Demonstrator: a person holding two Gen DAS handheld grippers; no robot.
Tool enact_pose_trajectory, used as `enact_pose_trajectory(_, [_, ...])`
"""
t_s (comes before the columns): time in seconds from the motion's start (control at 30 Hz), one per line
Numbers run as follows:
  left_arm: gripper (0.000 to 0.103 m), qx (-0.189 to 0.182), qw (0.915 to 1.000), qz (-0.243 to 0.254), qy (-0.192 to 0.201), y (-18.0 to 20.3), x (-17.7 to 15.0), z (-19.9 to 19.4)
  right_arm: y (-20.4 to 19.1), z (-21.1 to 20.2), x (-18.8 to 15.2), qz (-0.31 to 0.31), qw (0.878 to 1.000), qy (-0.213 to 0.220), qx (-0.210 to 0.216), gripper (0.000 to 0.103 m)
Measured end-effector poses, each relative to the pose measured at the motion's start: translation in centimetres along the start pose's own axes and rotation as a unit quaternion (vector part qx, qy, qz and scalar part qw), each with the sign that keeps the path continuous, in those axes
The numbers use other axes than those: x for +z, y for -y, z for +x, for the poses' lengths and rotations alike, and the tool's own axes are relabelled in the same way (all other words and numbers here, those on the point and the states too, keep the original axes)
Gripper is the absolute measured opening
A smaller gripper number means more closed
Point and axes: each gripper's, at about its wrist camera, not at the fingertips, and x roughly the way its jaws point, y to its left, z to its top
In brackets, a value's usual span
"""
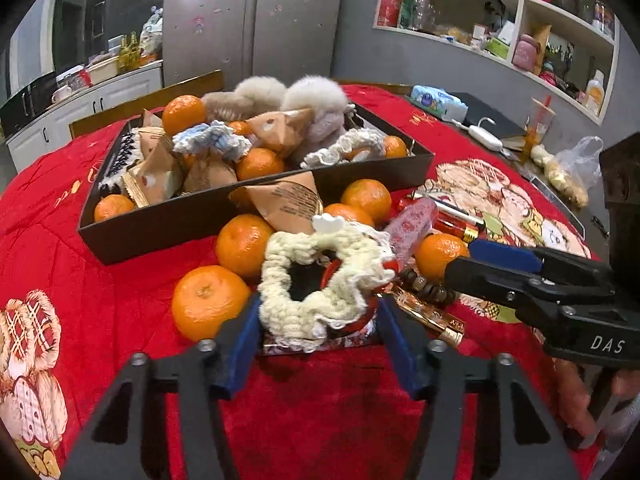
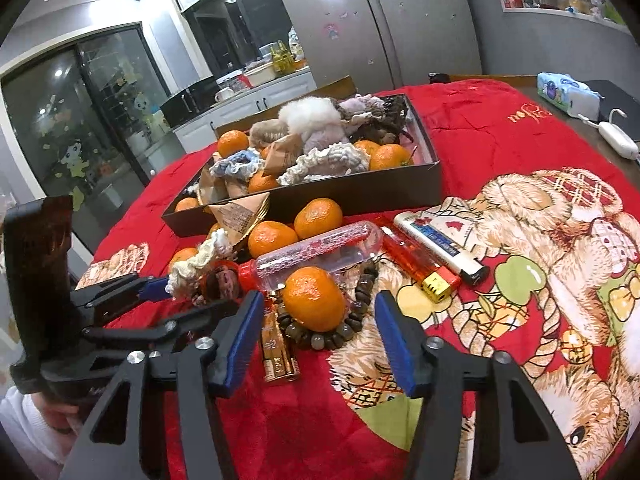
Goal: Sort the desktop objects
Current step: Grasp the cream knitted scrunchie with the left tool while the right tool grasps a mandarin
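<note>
A cream knitted scrunchie (image 1: 320, 276) lies on a small red figure (image 2: 222, 280) on the red blanket. My left gripper (image 1: 318, 300) is open around it, blue pads close beside its two sides. A mandarin (image 2: 314, 298) sits inside a brown bead bracelet (image 2: 360, 292). My right gripper (image 2: 319, 296) is open around the mandarin, with a gap on each side. In the left wrist view the right gripper (image 1: 460, 260) reaches in from the right. Behind stands a black tray (image 1: 200, 216) piled with mandarins, scrunchies and paper packets.
Loose mandarins (image 1: 208, 300), a clear bottle (image 2: 320, 252) with a red cap, an orange lighter (image 2: 416, 264), a white lighter (image 2: 440, 248) and a gold lighter (image 2: 278, 352) lie around. A tissue pack (image 1: 438, 100), a white charger (image 1: 486, 136) and a drink cup (image 1: 540, 120) sit at the back right.
</note>
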Motion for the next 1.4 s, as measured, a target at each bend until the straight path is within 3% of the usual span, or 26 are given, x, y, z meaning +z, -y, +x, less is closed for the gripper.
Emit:
enact_pose_trajectory(0.27, [0.054,0.016,0.9991,0.016,0.036,0.7,-0.4,-1.5,-0.5,-0.3,-0.1,-0.011,1.0,0.006,0.014,0.052])
enact_pose_trajectory(0.4, [0.053,0.026,0.9978,0.027,0.054,1.2,-0.5,-2.1,-0.9,-0.4,-0.1,-0.018,1.0,0.006,0.017,0.044])
enact_pose_trajectory(0.53, [0.031,0.027,0.9981,0.023,0.051,0.9,-0.4,-2.2,-0.9,-0.4,-0.1,-0.019,1.0,0.007,0.011,0.034])
enact_pose_trajectory(0.63, [0.024,0.024,0.9986,0.015,0.045,0.7,-0.3,-1.9,-0.6,-0.5,-0.2,-0.011,1.0,0.008,0.006,0.024])
enact_pose_trajectory(0.77, [0.017,0.023,0.9983,0.015,0.052,0.7,-0.5,-2.0,-0.6,-0.4,-0.2,-0.011,1.0,0.003,0.005,0.028])
enact_pose_trajectory(0.87, [0.016,0.028,0.9971,0.023,0.066,1.0,-0.6,-2.6,-0.8,-0.3,-0.2,-0.018,1.0,0.0,0.009,0.035])
enact_pose_trajectory(1.07, [0.015,0.036,0.9948,0.034,0.089,1.5,-0.8,-3.6,-1.0,0.6,-0.1,-0.017,1.0,-0.018,0.001,0.039])
enact_pose_trajectory(1.23, [0.015,0.043,0.9935,0.043,0.096,1.9,-0.9,-3.8,0.1,1.2,0.4,0.025,1.0,-0.012,0.006,0.034])
enact_pose_trajectory(1.4, [0.015,0.05,0.9923,0.048,0.102,2.1,-0.9,-4.1,0.1,1.4,0.4,0.026,0.999,-0.015,0.013,0.032])
